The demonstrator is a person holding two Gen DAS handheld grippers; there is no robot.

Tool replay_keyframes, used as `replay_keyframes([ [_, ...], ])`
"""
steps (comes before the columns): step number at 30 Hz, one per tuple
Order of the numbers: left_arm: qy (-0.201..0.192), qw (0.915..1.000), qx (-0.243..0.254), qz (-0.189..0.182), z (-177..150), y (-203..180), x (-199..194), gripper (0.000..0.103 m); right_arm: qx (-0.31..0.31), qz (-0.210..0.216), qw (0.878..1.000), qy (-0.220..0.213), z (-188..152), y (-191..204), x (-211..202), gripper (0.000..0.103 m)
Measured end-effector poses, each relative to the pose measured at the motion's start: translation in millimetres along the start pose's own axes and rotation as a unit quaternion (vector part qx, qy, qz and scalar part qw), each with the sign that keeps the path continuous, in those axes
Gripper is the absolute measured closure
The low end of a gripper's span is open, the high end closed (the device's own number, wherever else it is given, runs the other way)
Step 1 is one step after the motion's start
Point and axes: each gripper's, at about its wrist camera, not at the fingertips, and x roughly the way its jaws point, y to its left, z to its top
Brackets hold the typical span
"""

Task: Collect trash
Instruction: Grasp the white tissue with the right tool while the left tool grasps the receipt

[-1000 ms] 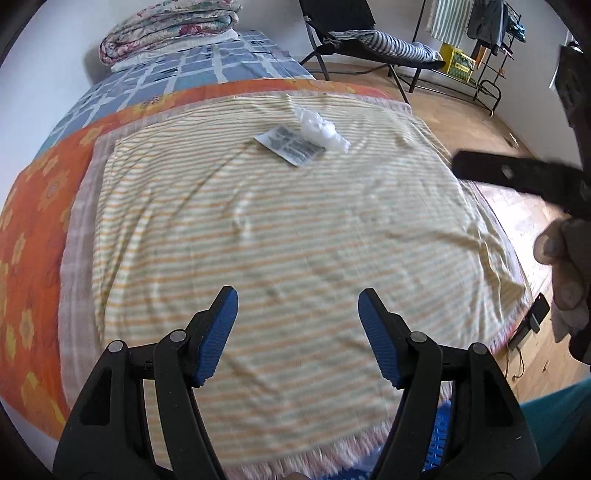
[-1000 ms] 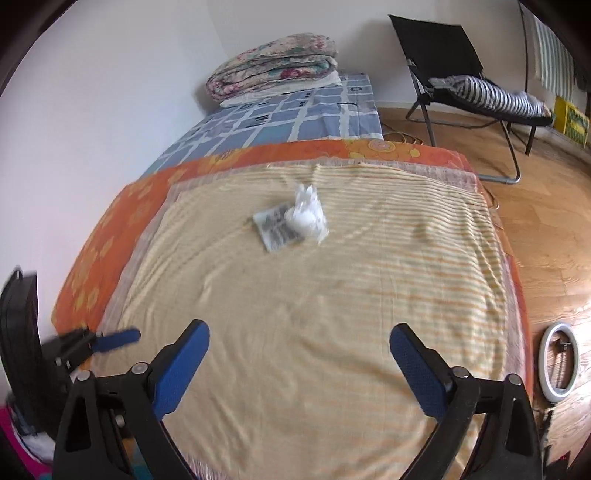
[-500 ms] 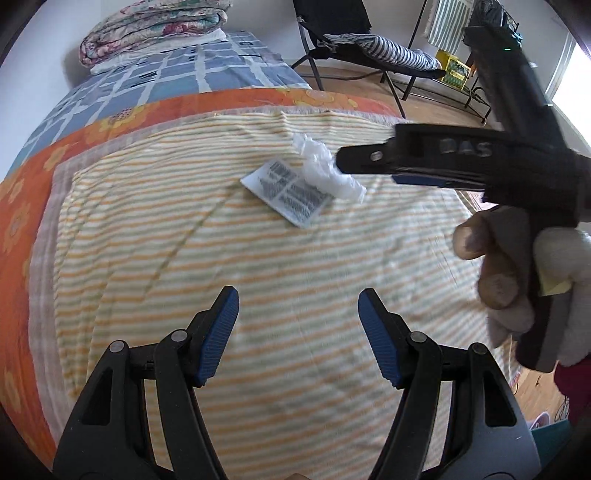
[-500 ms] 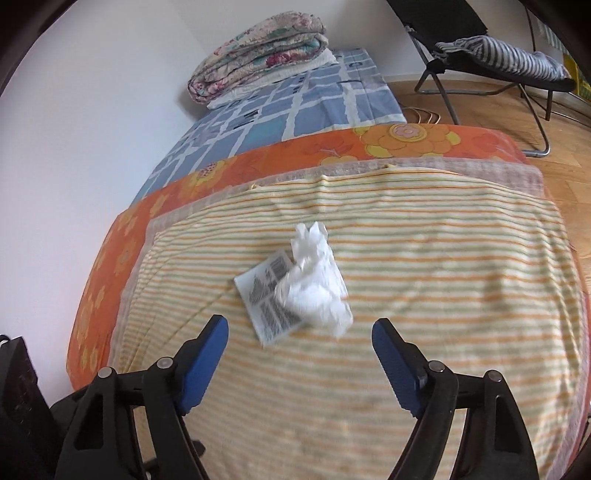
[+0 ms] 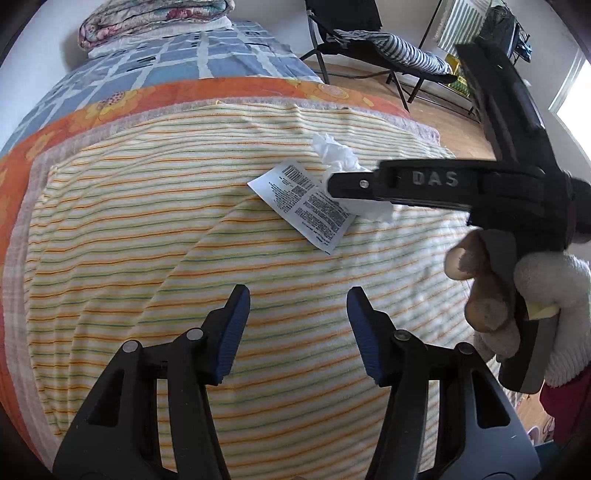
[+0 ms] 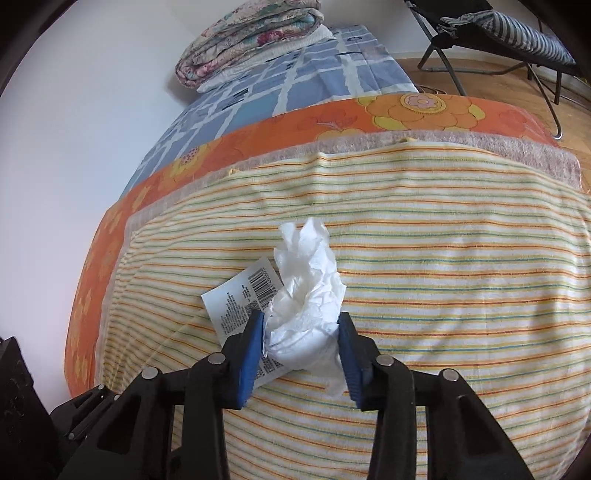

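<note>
A crumpled white tissue (image 6: 306,306) lies on the striped yellow blanket (image 6: 461,295), partly over a white printed label with a barcode (image 6: 240,295). My right gripper (image 6: 301,332) has closed its blue pads against both sides of the tissue. In the left wrist view the right gripper (image 5: 332,184) reaches in from the right over the tissue (image 5: 336,155) and the label (image 5: 303,203). My left gripper (image 5: 297,314) is open and empty above the blanket (image 5: 147,240), a short way before the label.
The blanket covers an orange flowered spread (image 6: 424,110) and a blue checked sheet (image 6: 295,85) on a bed. A folded quilt (image 6: 251,40) lies at the bed's far end. A black folding chair (image 5: 369,37) and a clothes rack (image 5: 509,22) stand on the wooden floor to the right.
My right gripper has moved forward and down onto the tissue and narrowed its jaws around it. My left gripper has edged closer to the label.
</note>
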Motion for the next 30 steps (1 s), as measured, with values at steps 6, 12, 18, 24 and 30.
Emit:
replay_keyframes([
  [6,0.004,0.9997,-0.025,-0.005,17.5,1.7,12.5,0.046,-0.005,-0.033,0.999,-0.026,-0.2,-17.0,-18.0,0.068],
  [12,0.034,0.9954,-0.084,-0.03,43.2,9.3,34.8,0.046,0.008,-0.039,0.998,-0.046,-3.3,-42.7,-40.8,0.068],
  [18,0.034,0.9949,-0.092,-0.024,66.9,5.1,47.4,0.046,0.02,-0.044,0.997,-0.061,-6.7,-67.5,-62.9,0.068],
  [24,0.035,0.9982,-0.047,0.012,79.3,-23.6,65.5,0.046,0.032,-0.04,0.996,-0.069,-7.6,-83.5,-74.4,0.068],
  [30,0.04,0.9938,0.058,0.086,73.3,-65.0,77.7,0.042,0.032,-0.042,0.996,-0.069,-10.2,-86.5,-76.3,0.068],
])
